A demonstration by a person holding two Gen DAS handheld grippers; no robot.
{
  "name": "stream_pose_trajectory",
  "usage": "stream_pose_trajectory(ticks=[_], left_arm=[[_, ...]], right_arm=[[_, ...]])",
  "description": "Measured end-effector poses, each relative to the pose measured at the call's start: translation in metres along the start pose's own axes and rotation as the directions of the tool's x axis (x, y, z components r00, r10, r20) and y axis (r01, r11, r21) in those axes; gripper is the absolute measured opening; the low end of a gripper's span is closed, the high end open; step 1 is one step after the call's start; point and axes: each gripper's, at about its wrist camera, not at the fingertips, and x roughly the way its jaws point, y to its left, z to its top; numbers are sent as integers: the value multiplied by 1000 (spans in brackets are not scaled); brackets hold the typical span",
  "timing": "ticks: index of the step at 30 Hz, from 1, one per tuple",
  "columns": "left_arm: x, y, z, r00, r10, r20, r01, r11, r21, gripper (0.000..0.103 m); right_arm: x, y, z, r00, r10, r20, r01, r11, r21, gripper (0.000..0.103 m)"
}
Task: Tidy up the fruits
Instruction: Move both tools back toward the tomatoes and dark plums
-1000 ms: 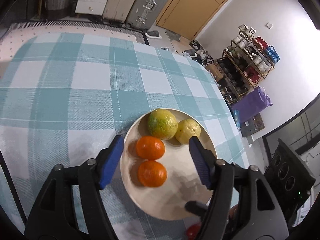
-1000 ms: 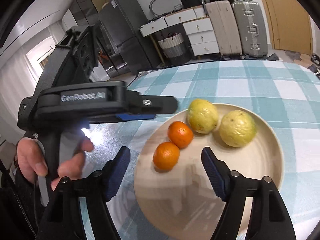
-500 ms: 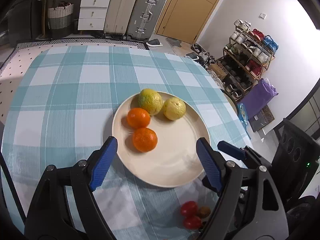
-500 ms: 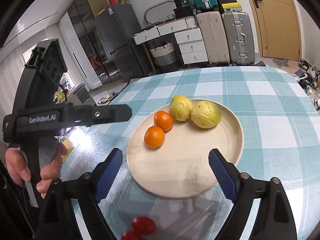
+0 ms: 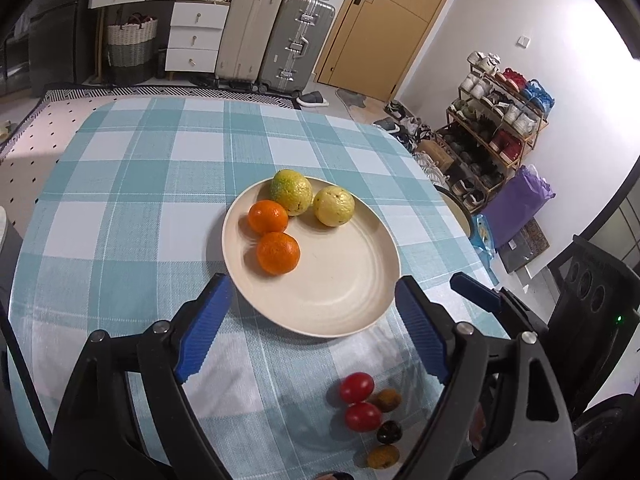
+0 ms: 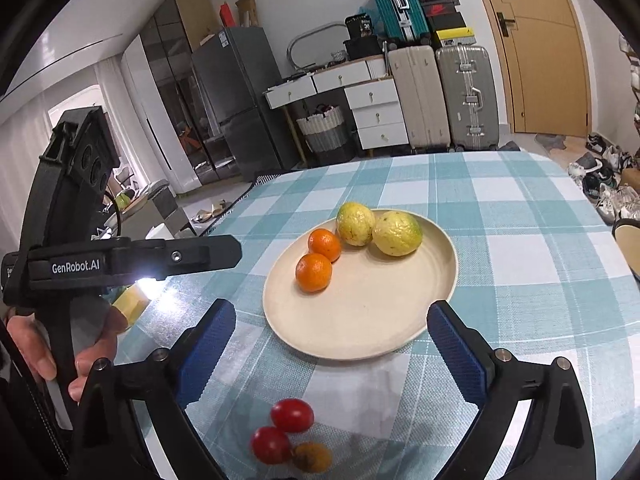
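Both claws, left gripper (image 5: pixel 312 320) and right gripper (image 6: pixel 330 348), empty with jaws opening wide near the plate (image 5: pixel 352 312), which holds two oranges (image 5: pixel 278 253) and two yellow-green fruits (image 5: pixel 333 206); small tomatoes (image 5: pixel 357 387) and brown fruits on the tablecloth (image 5: pixel 120 240) look left to sort.

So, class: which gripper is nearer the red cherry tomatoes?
Right, probably. The right gripper hangs almost over the red cherry tomatoes; the left gripper sits off to their side. Both jaws are opening, with nothing gripped.
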Motion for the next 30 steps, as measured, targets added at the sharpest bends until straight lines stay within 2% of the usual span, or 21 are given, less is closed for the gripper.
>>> stream_pose_trajectory(ticks=[8, 9, 11, 23, 30], left_arm=[[-20, 2, -18, 999, 15, 32, -14, 1000, -26, 87], [-22, 3, -20, 999, 17, 35, -16, 999, -33, 89], [-24, 5, -26, 999, 19, 30, -18, 999, -39, 102], [-33, 13, -68, 1000, 26, 0, -26, 999, -31, 102], [-27, 11, -102, 998, 46, -49, -45, 999, 16, 102]], right_arm=[[-18, 4, -4, 999, -12, 41, 12, 1000, -21, 101], [-19, 4, -4, 999, -13, 43, 14, 1000, -22, 101], [-22, 5, -7, 999, -16, 46, 17, 1000, -20, 101], [-45, 13, -24, 998, -10, 56, 12, 999, -33, 102], [-55, 18, -42, 999, -4, 46, 6, 999, -39, 102]])
